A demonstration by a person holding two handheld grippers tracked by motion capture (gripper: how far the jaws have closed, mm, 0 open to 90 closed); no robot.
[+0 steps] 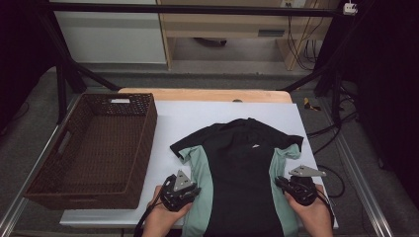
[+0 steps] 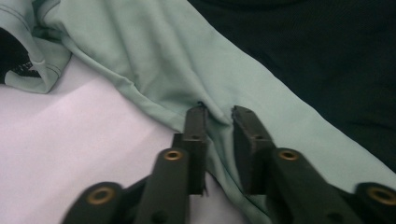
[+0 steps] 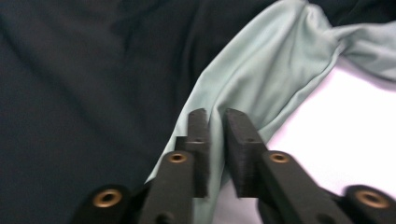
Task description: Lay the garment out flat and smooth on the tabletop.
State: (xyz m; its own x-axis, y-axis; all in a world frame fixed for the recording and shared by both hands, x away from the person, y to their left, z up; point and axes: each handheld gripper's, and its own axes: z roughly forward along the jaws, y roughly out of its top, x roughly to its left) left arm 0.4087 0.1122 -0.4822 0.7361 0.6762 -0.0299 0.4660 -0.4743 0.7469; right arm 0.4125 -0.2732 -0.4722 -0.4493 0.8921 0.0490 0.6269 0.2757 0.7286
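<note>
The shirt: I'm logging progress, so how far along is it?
Done: the shirt lies spread flat on the white sheet. In hand: the left gripper and right gripper each pinch a green side panel. Left: no fold shows yet, and the wicker basket holds nothing.

**Off-task items around the table**

Brown wicker basket (image 1: 94, 148), left half of frame, sits on the white table cover (image 1: 197, 116), cut-out handle in its left wall. Strip of wooden tabletop (image 1: 205, 95) shows just beyond the cover, upper centre. Black frame bar (image 1: 188, 9) runs across the top edge. Light wooden cabinet (image 1: 222, 24) behind it, top centre. Cables (image 1: 301, 47) hang upper right; more lie on the grey floor (image 1: 346, 163) at right.
</note>
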